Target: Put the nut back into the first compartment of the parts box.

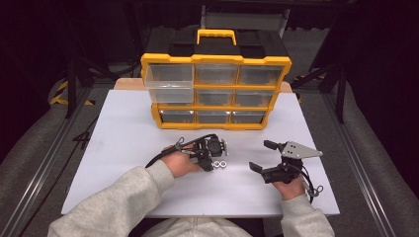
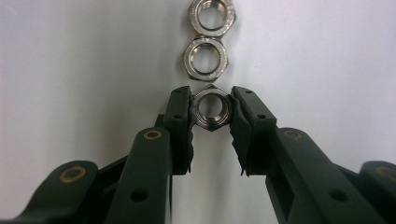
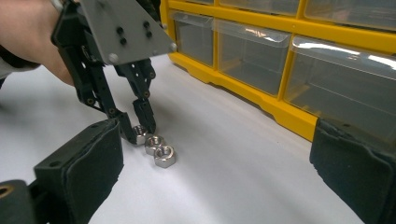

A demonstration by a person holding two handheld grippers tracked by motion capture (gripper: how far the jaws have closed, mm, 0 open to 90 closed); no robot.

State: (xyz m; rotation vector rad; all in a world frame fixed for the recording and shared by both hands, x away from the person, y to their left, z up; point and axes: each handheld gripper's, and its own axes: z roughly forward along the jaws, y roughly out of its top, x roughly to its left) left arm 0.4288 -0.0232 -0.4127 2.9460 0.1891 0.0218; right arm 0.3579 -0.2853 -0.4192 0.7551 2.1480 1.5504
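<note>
step: nut pickup | left tool point(image 2: 212, 112) clenched on nearest hex nut point(image 2: 212, 109), flat on tabletop point(image 2: 70, 70), just beside second nut point(image 2: 206, 58) | right tool point(image 1: 267, 156) released, idle | advice: lift straight up so neighbours stay undisturbed; open drawer point(image 1: 169, 81) judged the likely target

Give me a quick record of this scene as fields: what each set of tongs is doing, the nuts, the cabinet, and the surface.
left tongs: shut on the nearest nut, pointing down at the table
right tongs: open, holding nothing, apart from the nuts
loose nuts: two, middle nut and far nut, in a row beyond the gripped one
drawer cabinet: yellow, clear drawers, top left drawer pulled out
table: white
</note>
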